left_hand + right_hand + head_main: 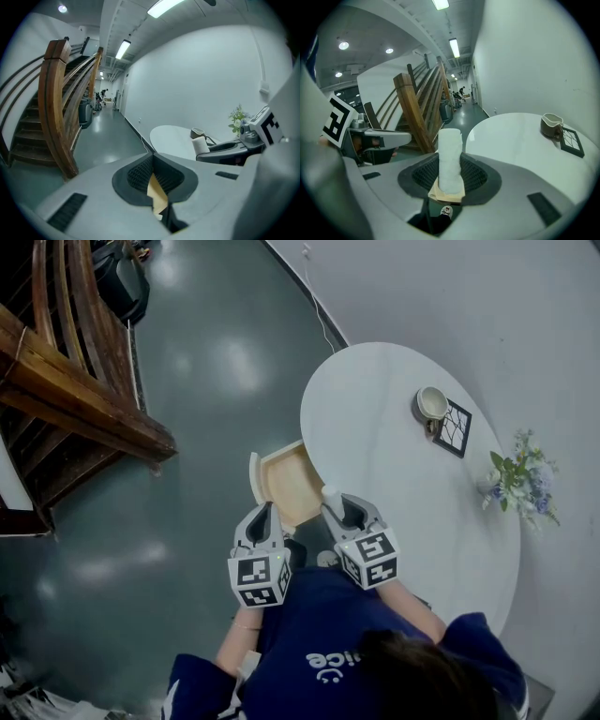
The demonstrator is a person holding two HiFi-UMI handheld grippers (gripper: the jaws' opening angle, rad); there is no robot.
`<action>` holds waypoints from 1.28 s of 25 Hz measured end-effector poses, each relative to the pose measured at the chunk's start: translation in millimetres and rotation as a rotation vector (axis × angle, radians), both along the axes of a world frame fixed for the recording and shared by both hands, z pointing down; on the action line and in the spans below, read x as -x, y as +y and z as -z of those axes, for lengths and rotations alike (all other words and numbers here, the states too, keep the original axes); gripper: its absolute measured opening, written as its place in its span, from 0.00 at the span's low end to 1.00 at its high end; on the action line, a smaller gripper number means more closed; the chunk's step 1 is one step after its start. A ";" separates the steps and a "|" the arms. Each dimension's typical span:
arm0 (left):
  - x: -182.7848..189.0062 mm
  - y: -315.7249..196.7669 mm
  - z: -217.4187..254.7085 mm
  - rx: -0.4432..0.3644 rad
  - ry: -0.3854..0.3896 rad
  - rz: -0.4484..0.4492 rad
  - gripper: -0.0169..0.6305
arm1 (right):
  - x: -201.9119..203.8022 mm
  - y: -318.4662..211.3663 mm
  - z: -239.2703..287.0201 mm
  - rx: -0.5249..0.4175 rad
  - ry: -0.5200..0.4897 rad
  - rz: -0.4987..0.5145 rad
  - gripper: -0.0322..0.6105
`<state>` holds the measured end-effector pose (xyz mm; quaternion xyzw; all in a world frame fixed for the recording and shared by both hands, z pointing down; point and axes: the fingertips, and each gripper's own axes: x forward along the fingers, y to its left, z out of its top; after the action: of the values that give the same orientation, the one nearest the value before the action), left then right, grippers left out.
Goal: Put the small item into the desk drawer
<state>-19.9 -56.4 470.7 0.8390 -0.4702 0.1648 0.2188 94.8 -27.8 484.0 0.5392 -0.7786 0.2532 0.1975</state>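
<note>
The small item is a short white roll (330, 493), standing upright between the pads of my right gripper (337, 505), which is shut on it. In the right gripper view the roll (450, 159) rises from the dark pads, and the wooden drawer (447, 193) shows just beneath. The drawer (286, 484) is pulled out from the left edge of the white oval table (394, 521), under both grippers. My left gripper (265, 514) hovers over the drawer's near left corner with its jaws touching and nothing in them. Through their lower gap a slice of drawer wood (157, 197) is visible.
A cup (431, 404) and a black patterned coaster (457, 427) sit at the table's far side. A small bunch of flowers (520, 479) stands near the wall. A wooden staircase (75, 381) fills the upper left, with grey floor between it and the drawer.
</note>
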 end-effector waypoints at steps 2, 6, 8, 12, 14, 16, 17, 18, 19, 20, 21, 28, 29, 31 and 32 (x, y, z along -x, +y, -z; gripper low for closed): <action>3.6 -10.0 -2.2 0.004 0.000 -0.008 0.03 | 3.2 -7.5 -1.8 0.006 0.006 -0.010 0.27; 11.1 -25.5 -5.3 0.014 0.009 -0.033 0.03 | 13.7 -18.6 -5.7 0.016 0.044 -0.015 0.27; 14.9 -32.3 -7.1 0.019 0.013 -0.050 0.03 | 20.9 -23.6 -7.6 0.015 0.086 -0.004 0.27; 22.5 -43.9 -9.7 0.022 0.016 -0.077 0.03 | 32.3 -32.4 -12.9 0.035 0.082 -0.025 0.27; 28.2 -49.0 -11.7 0.024 0.019 -0.082 0.03 | 35.8 -36.8 -14.7 0.038 0.076 -0.043 0.27; 32.5 -53.5 -13.5 0.023 0.018 -0.086 0.03 | 36.6 -40.5 -17.4 0.043 0.078 -0.053 0.27; 34.0 -55.6 -13.8 0.020 0.016 -0.088 0.03 | 36.4 -41.8 -19.0 0.048 0.080 -0.057 0.27; 35.5 -57.5 -13.7 0.017 0.015 -0.089 0.03 | 36.0 -42.7 -20.6 0.056 0.084 -0.060 0.27; 36.9 -59.1 -13.5 0.016 0.016 -0.088 0.03 | 35.9 -43.1 -21.9 0.063 0.089 -0.061 0.27; 38.5 -60.4 -13.2 0.016 0.019 -0.083 0.03 | 35.9 -43.5 -22.8 0.069 0.096 -0.058 0.27; 40.0 -61.6 -13.2 0.018 0.023 -0.077 0.03 | 36.4 -44.4 -23.5 0.073 0.101 -0.054 0.27; 36.5 -64.0 -14.1 0.034 0.029 -0.065 0.03 | 39.5 -52.1 -27.7 0.097 0.104 -0.022 0.27; 35.2 -64.1 -14.3 0.037 0.028 -0.062 0.03 | 39.3 -52.7 -28.7 0.102 0.104 -0.016 0.27; 33.1 -65.4 -13.7 0.038 0.026 -0.054 0.03 | 38.4 -55.8 -29.7 0.112 0.102 -0.006 0.27; 32.2 -66.1 -13.0 0.039 0.026 -0.050 0.03 | 37.8 -57.7 -29.7 0.115 0.100 -0.002 0.27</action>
<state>-52.1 -122.4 483.8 0.8482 -0.4427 0.1685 0.2371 57.0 -85.5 513.8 0.5397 -0.7514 0.2703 0.2667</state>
